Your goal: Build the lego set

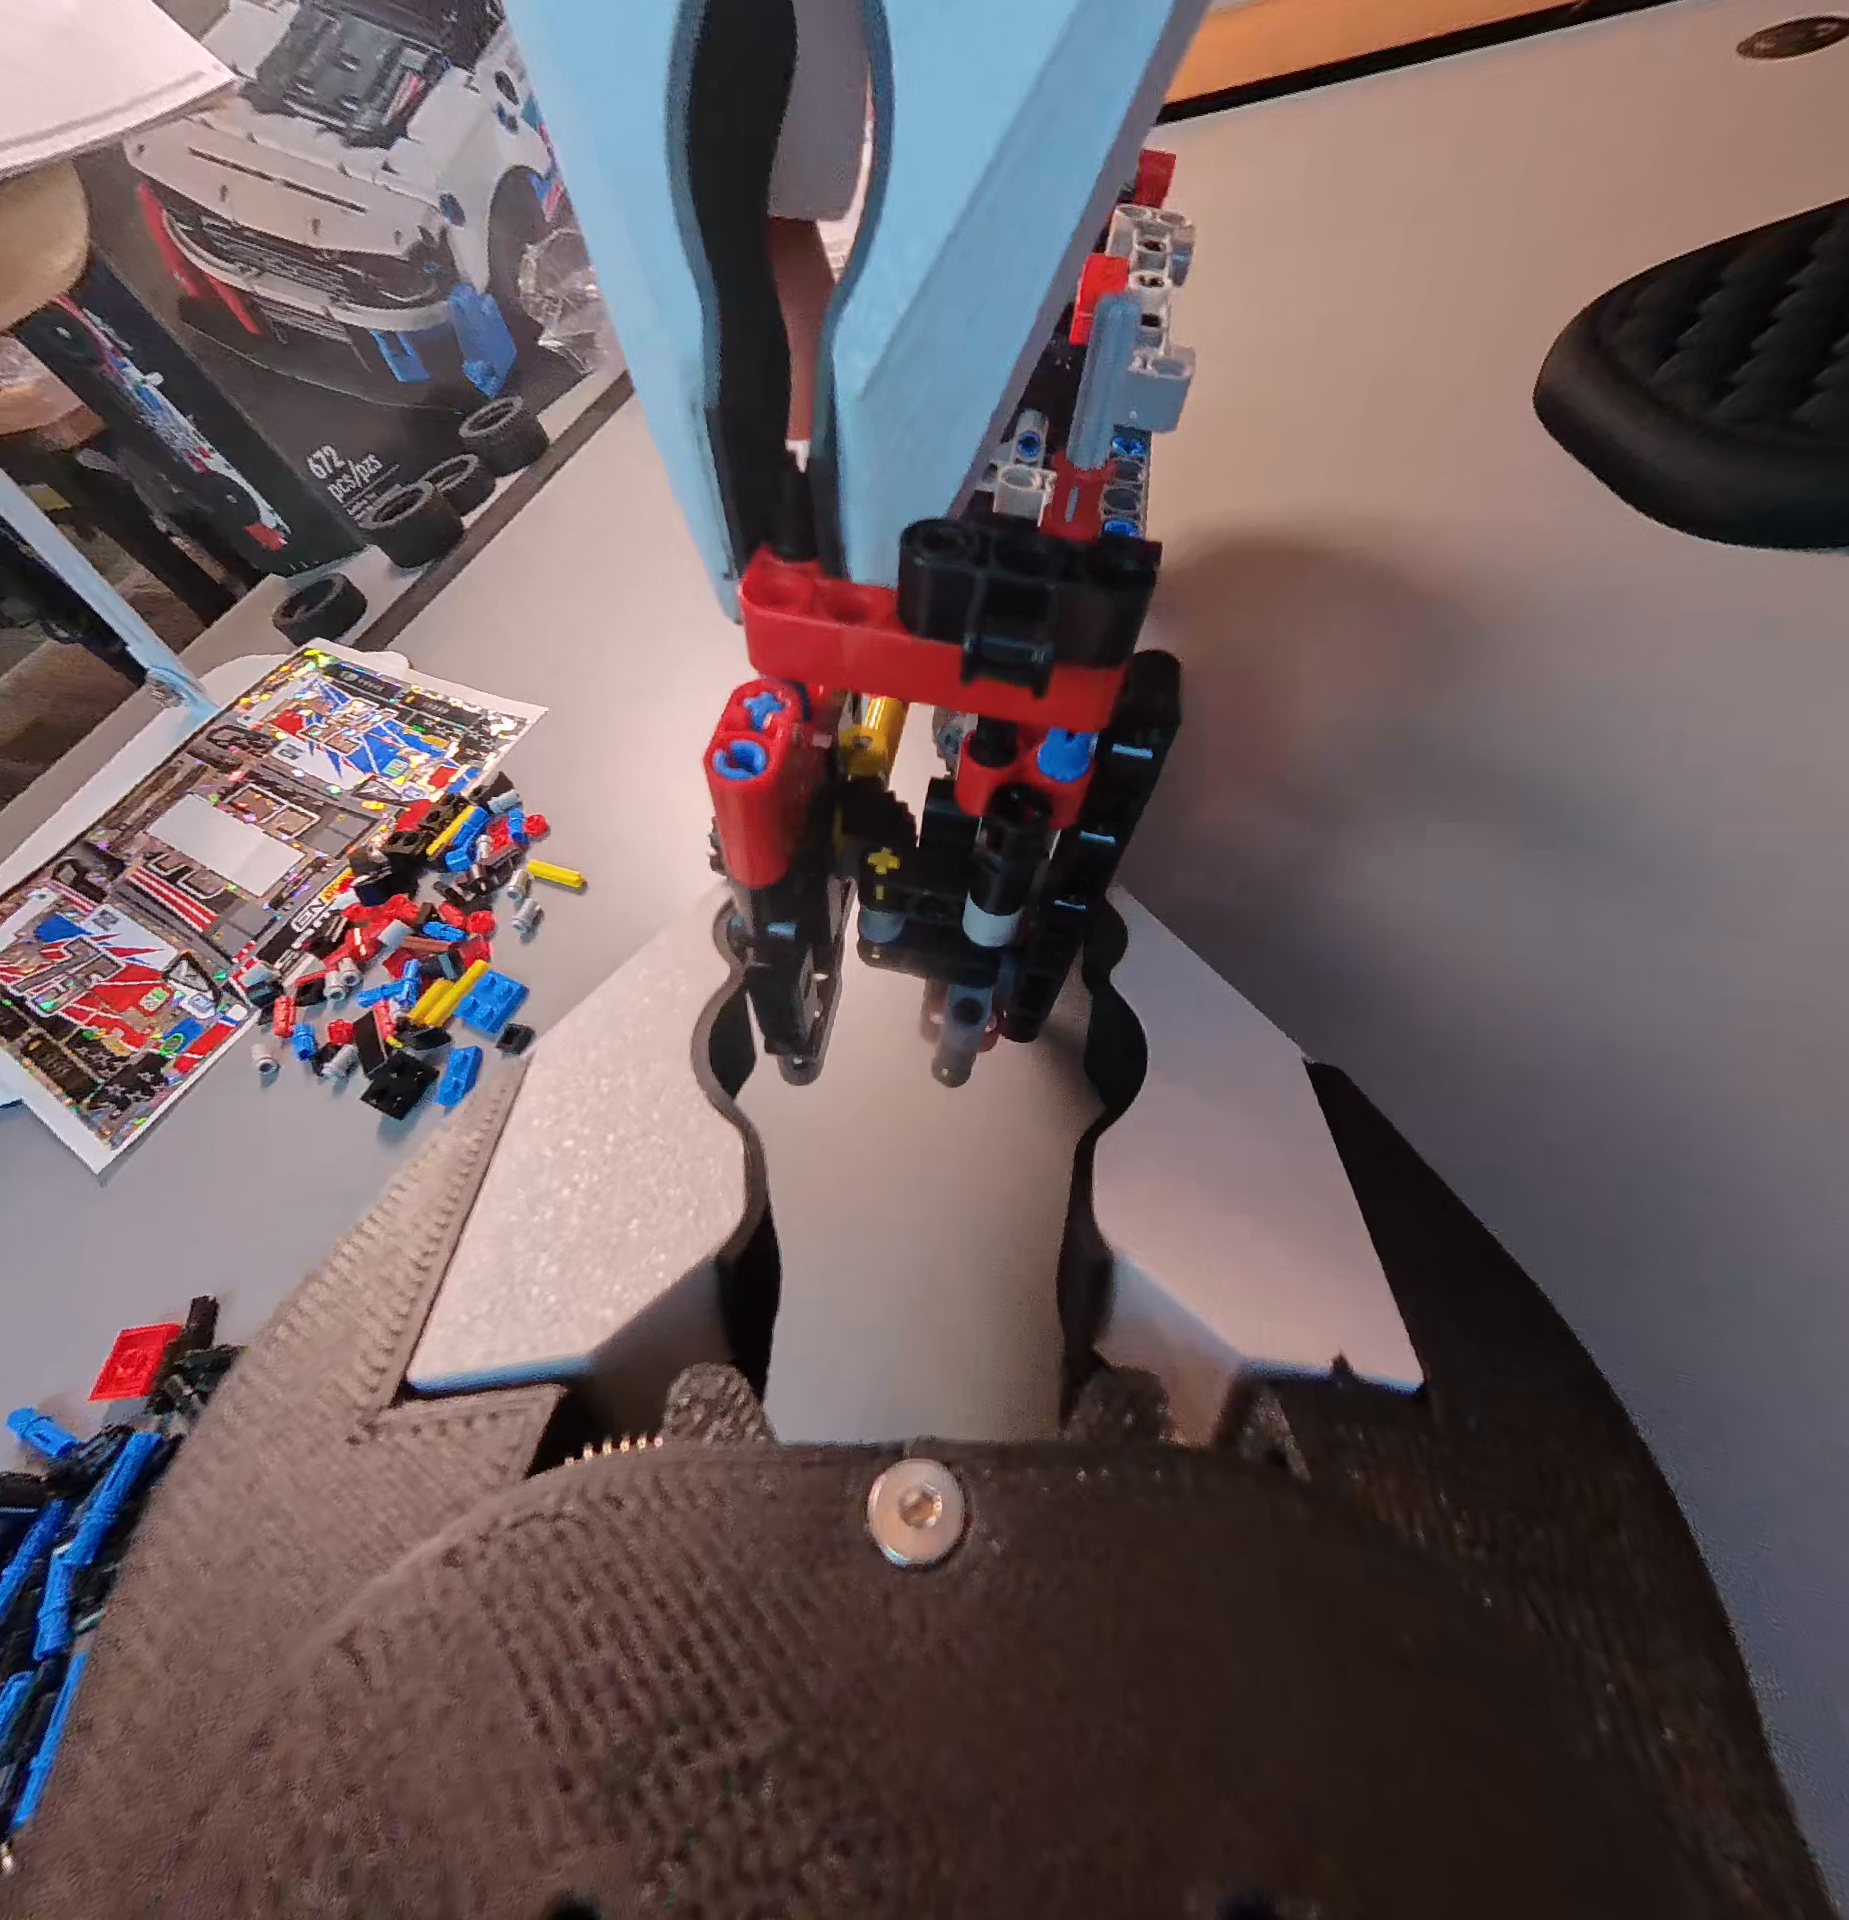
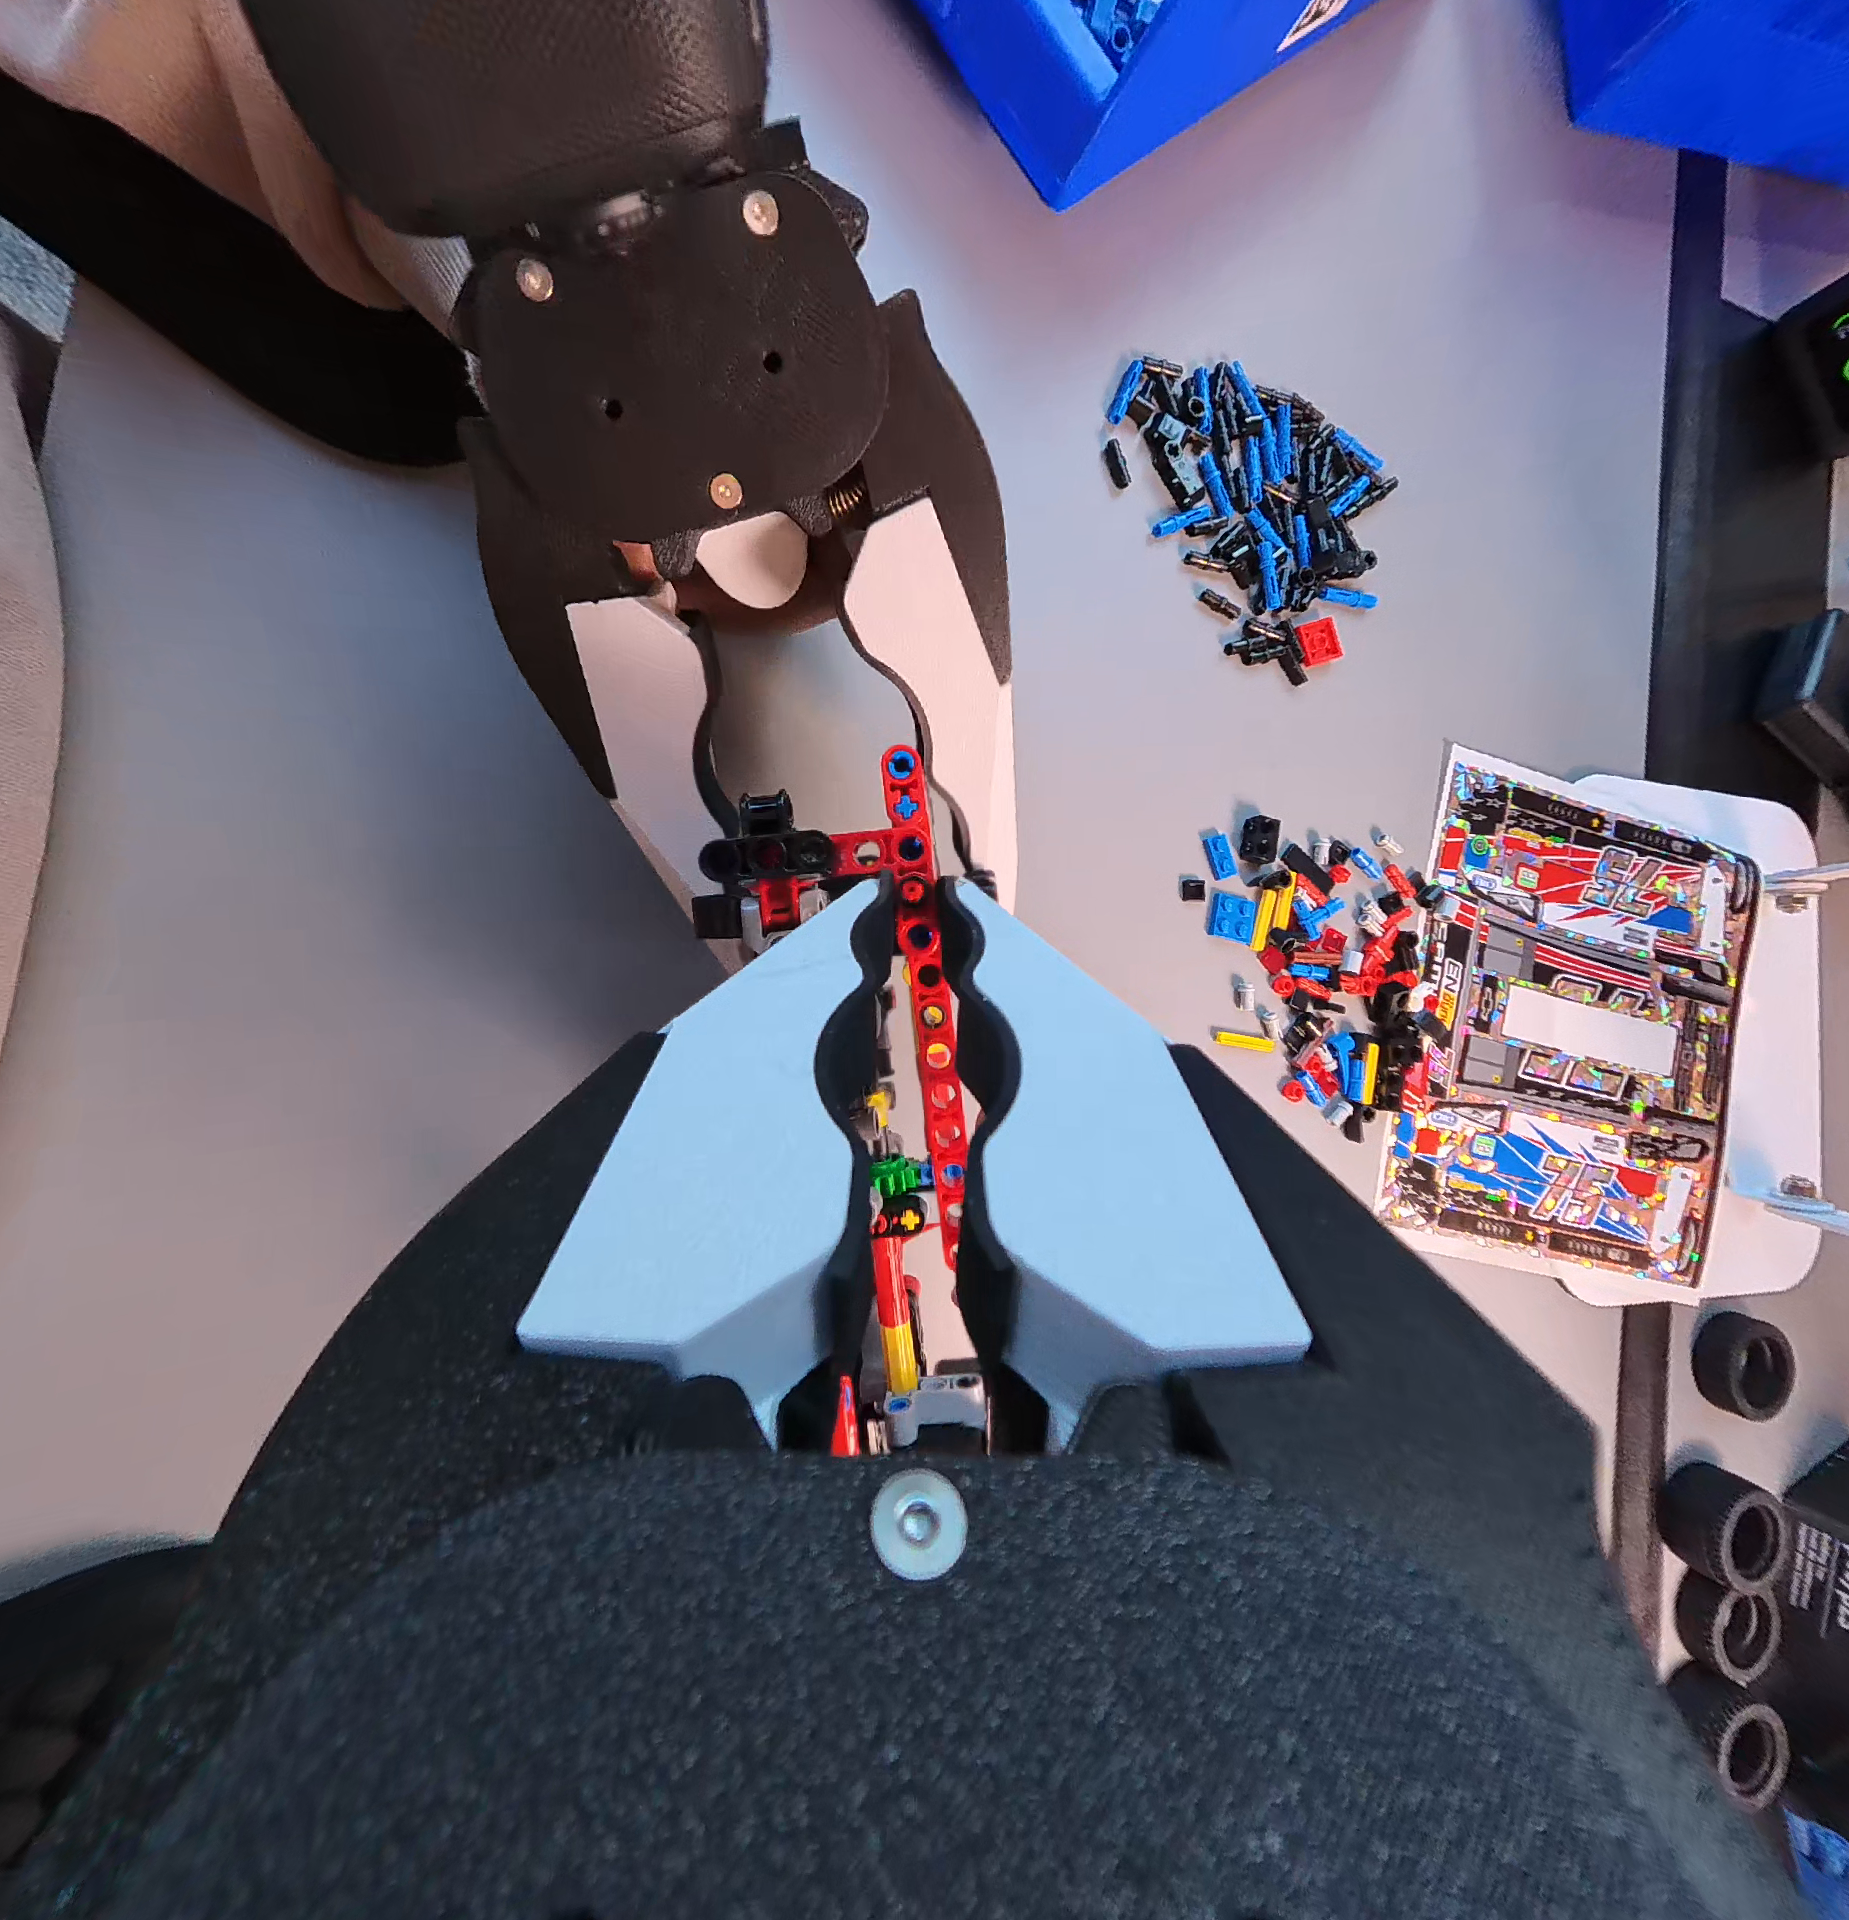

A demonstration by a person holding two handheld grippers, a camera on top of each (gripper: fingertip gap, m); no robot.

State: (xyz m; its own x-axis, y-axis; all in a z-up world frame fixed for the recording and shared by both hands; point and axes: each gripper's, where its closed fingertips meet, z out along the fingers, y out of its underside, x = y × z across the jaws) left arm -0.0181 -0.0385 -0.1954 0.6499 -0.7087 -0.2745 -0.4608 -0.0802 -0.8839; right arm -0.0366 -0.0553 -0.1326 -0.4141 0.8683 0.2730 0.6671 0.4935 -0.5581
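Note:
A Lego assembly [image 1: 951, 779] of red, black, grey and yellow beams and pins hangs between both grippers above the grey table [image 1: 1522, 831]. My left gripper [image 1: 915, 935], with grey fingers and black pads, is closed on its near end. My right gripper [image 1: 795, 551], light blue, comes in from the top of the left wrist view and grips the far part. In the right wrist view my right gripper [image 2: 920, 894] is shut on the long red beam of the assembly [image 2: 925, 987]. The left gripper [image 2: 852, 847] faces it, closed around the black and red end.
A pile of small loose parts [image 2: 1315, 966] lies beside a shiny sticker sheet [image 2: 1564, 1018]. A heap of blue and black pins [image 2: 1263, 488] lies farther back. Blue trays [image 2: 1107, 83], black tyres [image 1: 421, 509] and the set's box [image 1: 328, 260] line the edges. A black pad [image 1: 1730, 384] lies right.

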